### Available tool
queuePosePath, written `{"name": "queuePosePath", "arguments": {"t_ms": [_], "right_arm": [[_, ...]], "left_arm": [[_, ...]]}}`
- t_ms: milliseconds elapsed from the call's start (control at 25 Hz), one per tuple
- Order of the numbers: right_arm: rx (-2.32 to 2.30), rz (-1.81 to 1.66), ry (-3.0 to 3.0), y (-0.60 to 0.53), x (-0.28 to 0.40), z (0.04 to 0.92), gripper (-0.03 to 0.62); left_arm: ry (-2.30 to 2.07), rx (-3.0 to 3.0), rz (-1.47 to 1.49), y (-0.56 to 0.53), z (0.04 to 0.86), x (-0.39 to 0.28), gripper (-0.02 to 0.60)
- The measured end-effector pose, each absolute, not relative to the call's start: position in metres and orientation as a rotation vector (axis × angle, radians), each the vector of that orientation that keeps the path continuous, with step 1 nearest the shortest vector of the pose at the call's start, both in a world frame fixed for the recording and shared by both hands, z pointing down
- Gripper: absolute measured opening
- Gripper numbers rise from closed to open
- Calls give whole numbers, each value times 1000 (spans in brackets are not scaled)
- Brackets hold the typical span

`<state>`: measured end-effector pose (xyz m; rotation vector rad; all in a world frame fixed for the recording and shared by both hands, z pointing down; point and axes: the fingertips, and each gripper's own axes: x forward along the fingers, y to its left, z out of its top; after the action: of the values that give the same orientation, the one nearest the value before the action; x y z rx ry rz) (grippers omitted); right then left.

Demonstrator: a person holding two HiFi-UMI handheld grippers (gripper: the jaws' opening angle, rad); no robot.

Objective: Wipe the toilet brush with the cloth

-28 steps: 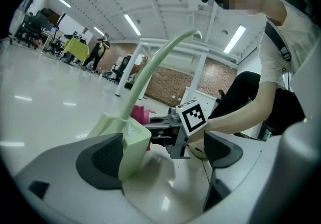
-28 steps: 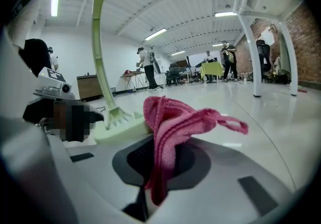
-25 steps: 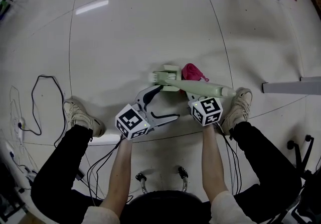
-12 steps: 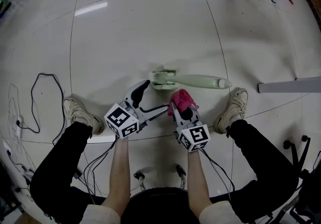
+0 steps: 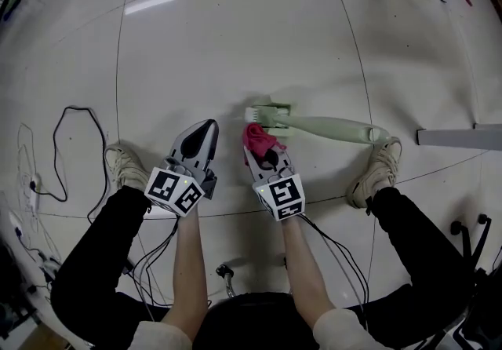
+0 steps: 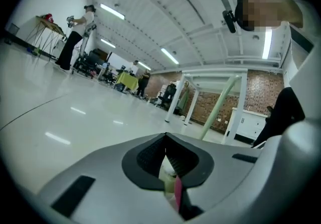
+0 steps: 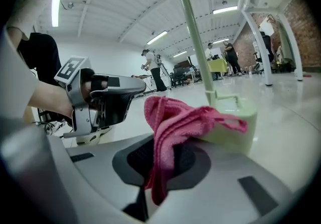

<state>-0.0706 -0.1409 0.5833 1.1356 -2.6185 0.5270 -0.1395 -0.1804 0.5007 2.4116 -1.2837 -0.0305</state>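
Two grippers point away from the person over the pale floor (image 5: 235, 34), side by side and apart. The right gripper (image 5: 260, 154) has its jaws clamped on the pink cloth (image 5: 255, 136). In its own view the cloth is pinched in a fold between the pads, and its loose end bunches up past the tips. The left gripper (image 5: 208, 126) has just been closing its jaws. They now meet tip to tip with nothing between them.

The toilet brush (image 5: 314, 126), light green, lies flat on the floor just beyond the right gripper. Its head end is at the left and its handle runs off to the right, ending near the right shoe (image 5: 376, 172). The cloth's far edge reaches the brush's head end; whether it presses on the brush I cannot tell. The left gripper sits to the left of the cloth and on the near-left side of the brush head, clear of both. The left shoe (image 5: 125, 168) is just left of it, and a black cable (image 5: 67, 154) loops on the floor farther left.
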Motion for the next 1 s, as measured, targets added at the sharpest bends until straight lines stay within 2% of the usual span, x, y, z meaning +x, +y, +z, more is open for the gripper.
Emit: {"name": "queuePosePath", "arguments": {"t_ms": [400,640,800,1000], "right_arm": [[1341,562,-2524,-132,19,581,32],[1526,587,-2461,-139,63,570,32],[1809,589,-2496,-147,91,508,32],[1924,288,-2653,-165,91,388,32]], "left_arm": [[-1197,2450,6,-176,502,-106,5],[-1173,2522,-62,-183,468,-90,5],[-1184,2627,-85,-192,413,-65,5],[-1122,2876,-18,-187,341,-16,5]]}}
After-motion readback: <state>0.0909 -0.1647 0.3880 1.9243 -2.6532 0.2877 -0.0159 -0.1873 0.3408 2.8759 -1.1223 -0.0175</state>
